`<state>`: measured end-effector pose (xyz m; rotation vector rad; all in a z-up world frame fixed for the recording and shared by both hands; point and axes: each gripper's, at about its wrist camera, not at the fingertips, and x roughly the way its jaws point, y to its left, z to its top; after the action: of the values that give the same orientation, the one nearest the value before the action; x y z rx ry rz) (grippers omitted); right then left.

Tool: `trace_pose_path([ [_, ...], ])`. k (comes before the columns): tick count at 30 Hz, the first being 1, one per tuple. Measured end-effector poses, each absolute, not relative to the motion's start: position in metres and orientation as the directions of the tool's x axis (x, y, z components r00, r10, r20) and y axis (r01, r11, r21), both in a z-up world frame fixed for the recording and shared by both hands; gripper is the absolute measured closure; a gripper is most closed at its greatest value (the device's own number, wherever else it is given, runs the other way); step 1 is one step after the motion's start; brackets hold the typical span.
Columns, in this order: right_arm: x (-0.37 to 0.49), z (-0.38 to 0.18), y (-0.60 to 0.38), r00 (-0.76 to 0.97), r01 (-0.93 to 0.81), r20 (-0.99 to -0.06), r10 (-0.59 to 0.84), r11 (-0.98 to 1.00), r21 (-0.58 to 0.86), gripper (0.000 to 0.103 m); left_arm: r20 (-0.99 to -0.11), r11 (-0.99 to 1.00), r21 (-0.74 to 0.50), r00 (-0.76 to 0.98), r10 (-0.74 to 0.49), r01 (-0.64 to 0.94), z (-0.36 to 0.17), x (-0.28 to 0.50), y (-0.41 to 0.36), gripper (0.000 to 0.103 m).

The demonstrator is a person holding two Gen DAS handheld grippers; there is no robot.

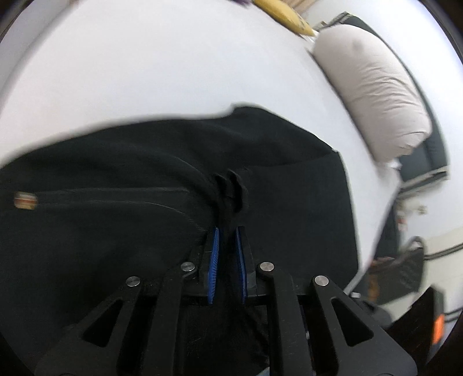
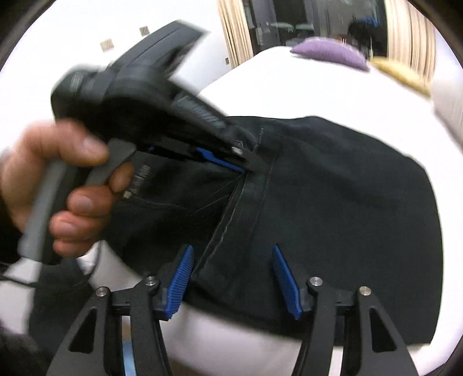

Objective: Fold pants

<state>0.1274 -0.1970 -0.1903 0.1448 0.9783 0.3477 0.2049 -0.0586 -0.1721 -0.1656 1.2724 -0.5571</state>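
Black arms of the left gripper [image 1: 227, 231] fill the bottom of the left wrist view. Its blue pads [image 1: 213, 260] sit very close together, and a bunched fold of the black pants [image 1: 115, 225] is pinched between them — the jaws are clenched on the cloth. The pants lie spread on a white bed [image 1: 144, 63]. A small striped label [image 1: 25, 199] shows on the pants at the far left. A long pale pillow [image 1: 370, 89] lies along the right edge of the bed, apart from the pants. Something yellow [image 1: 285, 14] sits at the top of the bed.

Black arms of the right gripper [image 2: 231, 251] fill the bottom of the right wrist view. Its two blue pads [image 2: 181, 283] stand wide apart — the jaws are released. The pants [image 2: 347, 208] lie under and between the pads, but the pads do not press on them. A pale seam runs up the cloth between the pads. On the left, a hand [image 2: 49, 185] squeezes the grey handle of the other gripper, whose tip meets the pants near the seam. A purple cushion [image 2: 332, 52] lies at the far end of the bed.
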Motion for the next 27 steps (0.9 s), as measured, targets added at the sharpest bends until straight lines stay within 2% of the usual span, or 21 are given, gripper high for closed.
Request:
trace_pose_path([
  [3, 0.119, -0.178, -0.249, 0.48, -0.201, -0.73, 0.487, 0.871, 0.449, 0.044, -0.881, 0.909, -0.293, 0.286, -0.377, 0.297, -0.152, 0.196, -0.057, 0.092],
  [6, 0.121, -0.168, -0.315, 0.507, -0.151, -0.668, 0.544, 0.819, 0.553, 0.048, -0.885, 0.923, -0.166, 0.36, -0.294, 0.347, -0.138, 0.183, -0.075, 0.092],
  [10, 0.152, -0.175, -0.393, 0.535, -0.05, -0.592, 0.603, 0.722, 0.69, 0.062, -0.911, 0.891, -0.08, 0.329, -0.248, 0.448, -0.155, 0.166, -0.122, 0.092],
  [15, 0.205, -0.205, -0.435, 0.509, 0.007, -0.553, 0.66, 0.639, 0.769, 0.066, -0.929, 0.878, 0.023, 0.335, -0.158, 0.479, -0.179, 0.157, -0.143, 0.092],
  [18, 0.229, -0.23, -0.446, 0.479, 0.054, -0.568, 0.67, 0.623, 0.78, 0.068, -0.933, 0.88, 0.021, 0.326, -0.153, 0.474, -0.18, 0.158, -0.145, 0.092],
  [19, 0.233, -0.238, -0.449, 0.469, 0.069, -0.574, 0.671, 0.62, 0.782, 0.075, -0.933, 0.879, 0.024, 0.325, -0.151, 0.476, -0.18, 0.158, -0.146, 0.092],
  [20, 0.236, -0.248, -0.454, 0.455, 0.093, -0.577, 0.678, 0.608, 0.789, 0.087, -0.933, 0.878, 0.027, 0.327, -0.149, 0.478, -0.181, 0.157, -0.148, 0.091],
  [22, 0.233, -0.259, -0.462, 0.451, 0.119, -0.578, 0.68, 0.596, 0.794, 0.094, -0.933, 0.877, 0.031, 0.328, -0.146, 0.479, -0.182, 0.156, -0.15, 0.092],
  [27, 0.206, -0.262, -0.461, 0.441, 0.113, -0.57, 0.693, 0.588, 0.801, 0.094, -0.932, 0.877, 0.042, 0.335, -0.138, 0.478, -0.184, 0.159, -0.152, 0.092],
])
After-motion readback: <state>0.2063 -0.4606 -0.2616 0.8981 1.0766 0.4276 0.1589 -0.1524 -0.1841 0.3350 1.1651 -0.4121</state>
